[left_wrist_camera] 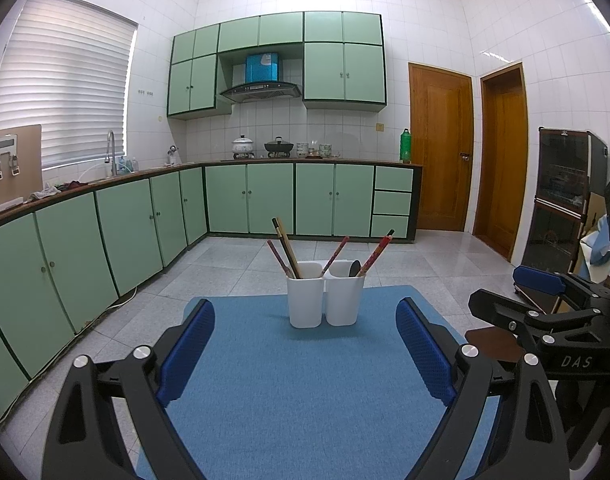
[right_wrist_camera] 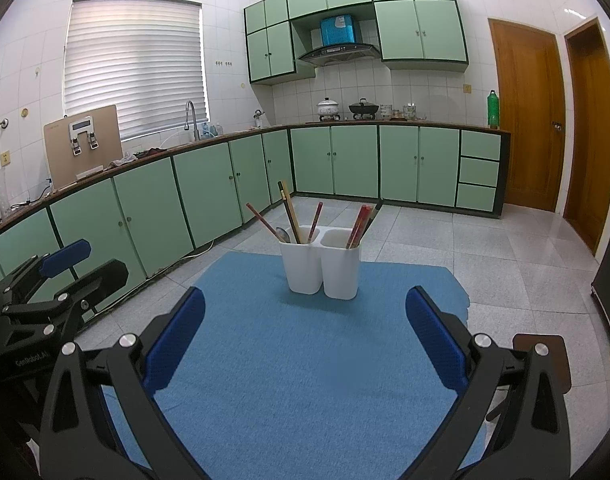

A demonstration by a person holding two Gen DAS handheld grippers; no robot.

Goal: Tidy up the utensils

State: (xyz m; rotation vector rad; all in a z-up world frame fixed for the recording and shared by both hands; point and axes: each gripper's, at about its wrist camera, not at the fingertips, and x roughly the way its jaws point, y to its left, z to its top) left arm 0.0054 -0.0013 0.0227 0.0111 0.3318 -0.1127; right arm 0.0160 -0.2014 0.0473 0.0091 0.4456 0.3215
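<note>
Two white cups, the left one (left_wrist_camera: 305,300) and the right one (left_wrist_camera: 345,300), stand side by side at the far end of a blue mat (left_wrist_camera: 285,380). In the left wrist view, dark and red chopsticks (left_wrist_camera: 283,248) lean in the left cup. Red chopsticks (left_wrist_camera: 379,252) and a dark spoon (left_wrist_camera: 354,268) stand in the right cup. The right wrist view shows a spoon (right_wrist_camera: 281,234) in its left cup (right_wrist_camera: 301,268). My left gripper (left_wrist_camera: 305,312) is open and empty, short of the cups. My right gripper (right_wrist_camera: 305,296) is open and empty too.
Green base cabinets (left_wrist_camera: 105,240) run along the left and the back. Two wooden doors (left_wrist_camera: 441,148) are at the back right, and a dark glass-front cabinet (left_wrist_camera: 561,200) stands at the right. A brown surface (right_wrist_camera: 545,356) shows past the mat's right edge. Tiled floor surrounds the table.
</note>
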